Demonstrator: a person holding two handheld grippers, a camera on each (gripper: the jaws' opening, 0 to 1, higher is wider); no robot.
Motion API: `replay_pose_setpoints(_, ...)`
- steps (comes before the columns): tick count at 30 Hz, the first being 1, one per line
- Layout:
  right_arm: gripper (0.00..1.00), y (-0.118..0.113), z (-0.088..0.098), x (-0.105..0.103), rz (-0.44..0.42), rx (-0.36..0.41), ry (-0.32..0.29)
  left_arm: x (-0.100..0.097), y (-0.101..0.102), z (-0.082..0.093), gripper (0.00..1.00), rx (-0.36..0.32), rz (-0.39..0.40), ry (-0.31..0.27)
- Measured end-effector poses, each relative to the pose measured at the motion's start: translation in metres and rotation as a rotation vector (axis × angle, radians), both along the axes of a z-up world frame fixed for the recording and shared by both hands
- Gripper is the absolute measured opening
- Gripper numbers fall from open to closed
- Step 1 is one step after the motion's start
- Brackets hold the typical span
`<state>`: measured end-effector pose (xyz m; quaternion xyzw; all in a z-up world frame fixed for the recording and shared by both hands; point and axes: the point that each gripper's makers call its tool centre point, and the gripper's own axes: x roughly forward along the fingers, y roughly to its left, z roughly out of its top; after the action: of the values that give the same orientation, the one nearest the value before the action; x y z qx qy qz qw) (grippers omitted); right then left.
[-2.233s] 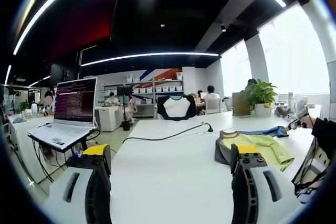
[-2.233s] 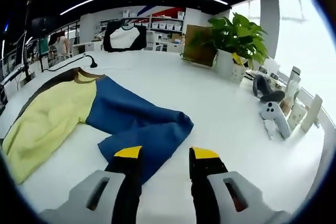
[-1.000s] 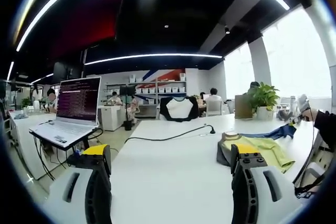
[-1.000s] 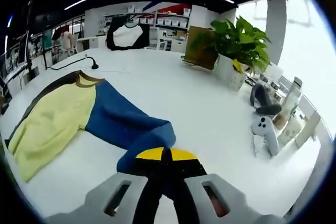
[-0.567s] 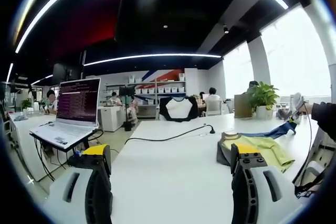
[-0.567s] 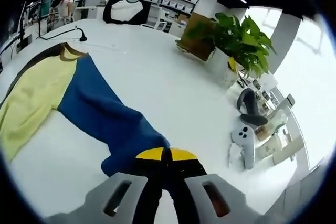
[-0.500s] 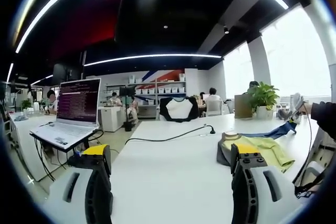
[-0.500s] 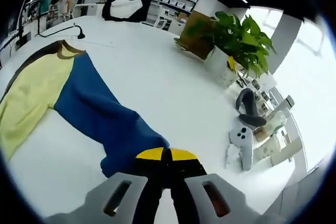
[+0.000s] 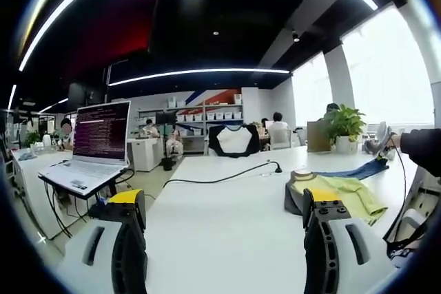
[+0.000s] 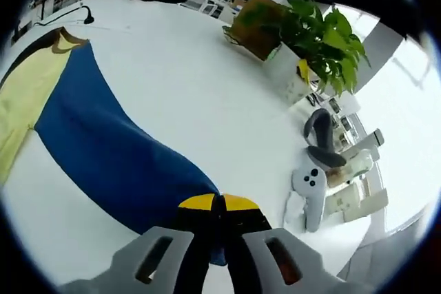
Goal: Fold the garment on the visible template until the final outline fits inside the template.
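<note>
Your right tongs [image 10: 218,204] sit at the bottom centre of the right gripper view, their yellow-tipped jaws pressed together on the end of the garment's blue sleeve [image 10: 117,160]. That sleeve is stretched out long, running from the jaws up toward the upper left of the frame, where it joins the yellow body of the garment [image 10: 24,101] at the left edge. The garment lies on the white table [image 10: 186,74].

On the right of that frame a potted plant [image 10: 313,36] stands near the top, with a white handheld controller [image 10: 310,187] below it and just beside a dark curved object.

In the left gripper view, your left tongs [image 9: 224,215] rise from the bottom with jaws wide apart and nothing between them. The garment [image 9: 341,194] shows at the right of the frame, just behind the right-hand jaw, its blue sleeve [image 9: 358,170] trailing toward the right edge. An open laptop [image 9: 93,146] stands at the left of the frame; lines of text fill its screen, too small to read. A black cable [image 9: 220,178] curves across the table in the middle of the frame.
</note>
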<state>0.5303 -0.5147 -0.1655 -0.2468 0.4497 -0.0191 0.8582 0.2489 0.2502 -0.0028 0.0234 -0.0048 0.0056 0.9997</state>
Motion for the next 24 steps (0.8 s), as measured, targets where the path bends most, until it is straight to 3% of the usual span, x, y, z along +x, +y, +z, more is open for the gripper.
replay_pose_setpoints(3,0.0,-0.002,-0.004,0.007,-0.004,0.008,-0.011,0.0,-0.001,0.001,1.0,-0.003,0.002,-0.005)
replay_pose_setpoints(5,0.0,-0.004,-0.011,0.007,-0.002,-0.001,0.022,0.002,-0.002,-0.001,1.0,-0.002,-0.005,0.004)
replay_pose_setpoints(12,0.0,-0.011,-0.023,0.001,-0.019,-0.013,0.04,0.002,-0.002,-0.002,1.0,-0.007,-0.007,0.006)
replay_pose_setpoints(24,0.03,-0.033,-0.025,-0.009,-0.056,-0.068,0.042,0.003,-0.004,-0.003,1.0,-0.003,-0.012,0.008)
